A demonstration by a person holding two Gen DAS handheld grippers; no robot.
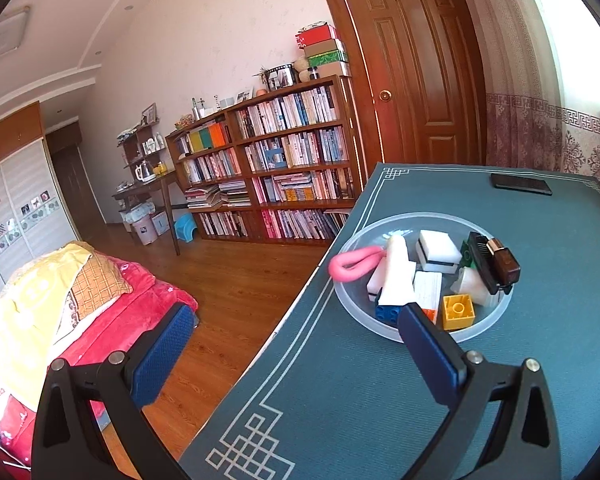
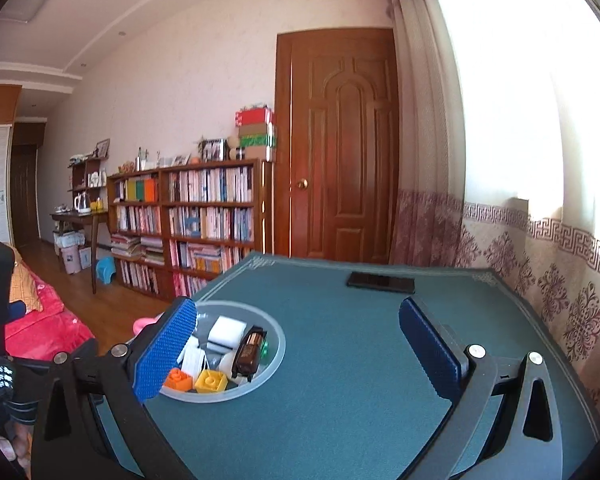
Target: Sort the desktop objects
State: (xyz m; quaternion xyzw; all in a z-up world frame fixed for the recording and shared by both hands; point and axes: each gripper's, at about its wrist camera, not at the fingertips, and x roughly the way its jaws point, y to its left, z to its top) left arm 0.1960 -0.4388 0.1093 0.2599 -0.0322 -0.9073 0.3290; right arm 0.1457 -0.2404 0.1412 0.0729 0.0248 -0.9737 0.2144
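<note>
Both grippers, left gripper and right gripper, are spread wide and hold nothing. Small things lie piled in the clear bowl, at two o'clock from the left gripper, probably gathered for sorting; the phone lies apart at twelve o'clock.

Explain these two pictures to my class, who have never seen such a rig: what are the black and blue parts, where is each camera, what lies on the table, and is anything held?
A person holds two hand-held grippers, each with a camera looking along its blue-padded fingers. One picture is from the left gripper, the other from the right gripper. Both are open and hold nothing. On the green table sits a clear dish of small things: a yellow brick, a blue brick, white blocks, a pink loop, a brown bottle. A phone lies at the far edge.
</note>
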